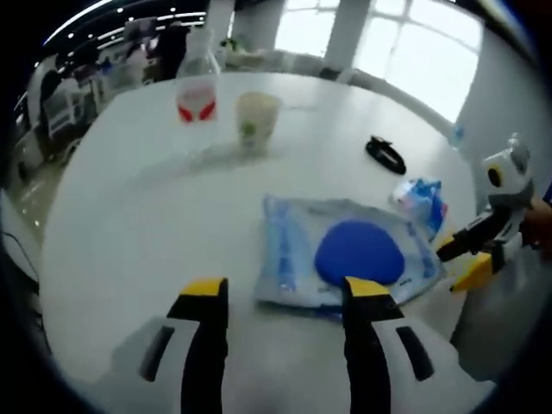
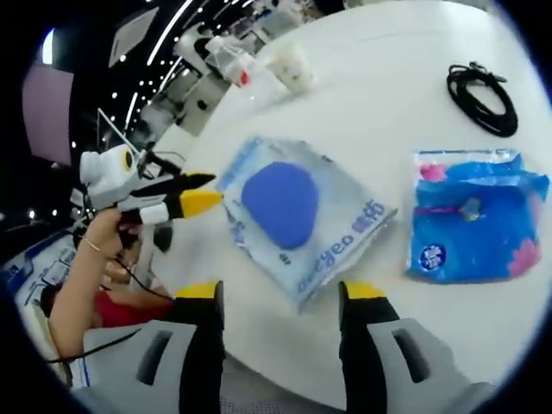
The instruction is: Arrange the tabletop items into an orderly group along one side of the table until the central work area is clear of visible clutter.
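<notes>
Both your tools, left tool (image 1: pixel 280 297) and right tool (image 2: pixel 280 297), hover with jaws apart, empty. The clear packet (image 2: pixel 304 216), blue pouch (image 2: pixel 470 216), black cable (image 2: pixel 481 99), cup (image 1: pixel 257 121) and bottle (image 1: pixel 197 86) lie scattered across the table (image 1: pixel 129 224); tidying looks barely begun.

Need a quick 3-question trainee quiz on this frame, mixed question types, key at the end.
1. True or false: the left gripper is shut on the clear pack with the blue disc.
2. Which lies farthest from the grippers in the left gripper view? A) black cable B) pale cup C) blue packet
3. Fill in: the right gripper stands ___ with nothing between its jaws.

Key: 1 false; 2 B; 3 open.
</notes>
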A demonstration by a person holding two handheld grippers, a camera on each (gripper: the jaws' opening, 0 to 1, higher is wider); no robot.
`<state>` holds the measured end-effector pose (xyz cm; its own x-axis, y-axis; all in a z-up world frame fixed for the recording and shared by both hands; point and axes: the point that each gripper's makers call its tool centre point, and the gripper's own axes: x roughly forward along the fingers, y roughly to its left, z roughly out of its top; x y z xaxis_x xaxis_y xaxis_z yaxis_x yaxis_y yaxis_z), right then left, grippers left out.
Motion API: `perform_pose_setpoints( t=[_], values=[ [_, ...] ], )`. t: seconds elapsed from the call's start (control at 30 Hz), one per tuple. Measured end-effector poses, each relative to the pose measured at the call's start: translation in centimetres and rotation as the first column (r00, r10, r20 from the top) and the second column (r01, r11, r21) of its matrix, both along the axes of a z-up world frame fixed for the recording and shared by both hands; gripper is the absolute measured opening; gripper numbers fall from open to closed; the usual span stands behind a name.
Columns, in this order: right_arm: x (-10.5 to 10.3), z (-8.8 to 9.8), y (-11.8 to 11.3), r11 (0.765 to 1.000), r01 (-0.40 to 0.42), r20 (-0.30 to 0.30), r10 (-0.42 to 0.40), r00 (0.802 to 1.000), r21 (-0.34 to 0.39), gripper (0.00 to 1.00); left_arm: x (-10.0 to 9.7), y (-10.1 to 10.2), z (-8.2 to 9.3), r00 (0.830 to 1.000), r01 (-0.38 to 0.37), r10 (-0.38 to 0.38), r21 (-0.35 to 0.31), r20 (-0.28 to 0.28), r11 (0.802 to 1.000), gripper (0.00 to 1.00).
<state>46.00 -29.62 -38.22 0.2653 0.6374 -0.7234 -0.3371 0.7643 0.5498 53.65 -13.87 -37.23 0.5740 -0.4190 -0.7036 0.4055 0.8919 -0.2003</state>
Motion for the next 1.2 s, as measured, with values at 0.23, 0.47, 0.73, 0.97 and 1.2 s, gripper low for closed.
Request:
perform_pose_setpoints(
  t=[0.23,0.47,0.73,0.97,1.2],
  values=[
    [-0.1,-0.4,-0.3,1.000,0.020,-0.018,-0.020,1.000,0.004,0.22,-0.4,0.2,-0.7,0.998,-0.023,0.023,-0.001,-0.054,1.000,0.41],
    [-0.3,-1.2,-0.5,0.999,0.035,-0.051,-0.035,0.998,0.000,0.10,-0.9,0.1,-1.8,0.992,-0.045,0.044,-0.008,-0.116,0.999,0.31],
    [-0.3,-1.3,-0.4,1.000,0.012,-0.055,-0.012,0.998,0.002,0.07,-0.8,0.0,-1.7,0.991,-0.062,0.059,-0.018,-0.118,0.998,0.24],
    [-0.4,-1.4,-0.4,1.000,0.000,-0.056,0.000,0.998,-0.004,0.06,-0.8,0.1,-1.9,0.991,-0.068,0.068,0.001,-0.114,0.998,0.15],
    [-0.5,-1.6,-0.4,1.000,-0.018,-0.056,0.017,0.998,-0.014,0.05,-1.0,0.3,-1.8,0.986,-0.107,0.100,-0.041,-0.130,0.993,0.03]
  ],
)
